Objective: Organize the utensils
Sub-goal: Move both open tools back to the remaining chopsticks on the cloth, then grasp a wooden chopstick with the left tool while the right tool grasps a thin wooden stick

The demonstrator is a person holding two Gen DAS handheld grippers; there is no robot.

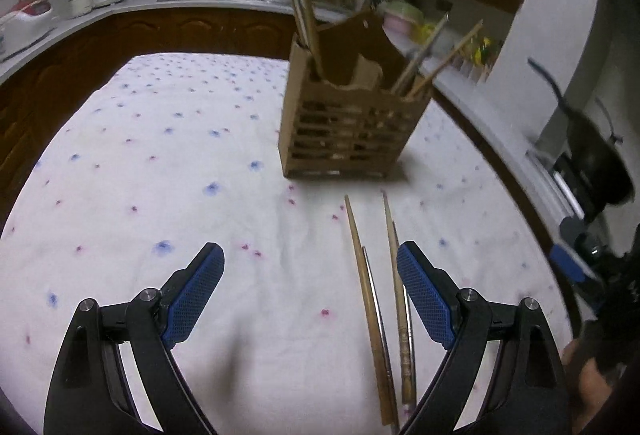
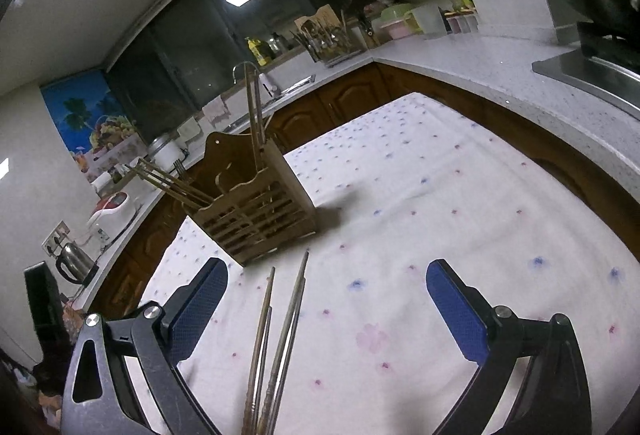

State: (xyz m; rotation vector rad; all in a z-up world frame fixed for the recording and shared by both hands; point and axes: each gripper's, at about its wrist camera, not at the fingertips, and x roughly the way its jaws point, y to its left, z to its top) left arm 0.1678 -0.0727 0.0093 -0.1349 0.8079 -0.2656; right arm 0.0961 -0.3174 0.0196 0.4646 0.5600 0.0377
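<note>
Several chopsticks [image 1: 355, 243], wooden and metal, lie side by side on the flowered white cloth in front of a slatted wooden utensil holder [image 1: 344, 139]. More chopsticks [image 1: 444, 59] lean in the holder's compartments. My left gripper [image 1: 310, 255] is open above the cloth, and the loose chopsticks run just inside its right finger. In the right wrist view the same chopsticks [image 2: 292, 311] lie between the fingers of my open right gripper [image 2: 327, 269], nearer its left finger, without touching the pads. The holder [image 2: 264, 223] stands just beyond them.
The tablecloth [image 1: 160, 155] covers a table ringed by dark wood cabinets and a pale counter. A wok [image 1: 596, 163] sits on the stove to the right. A sink tap [image 2: 244, 69], a kettle [image 2: 74, 259] and jars stand along the counter.
</note>
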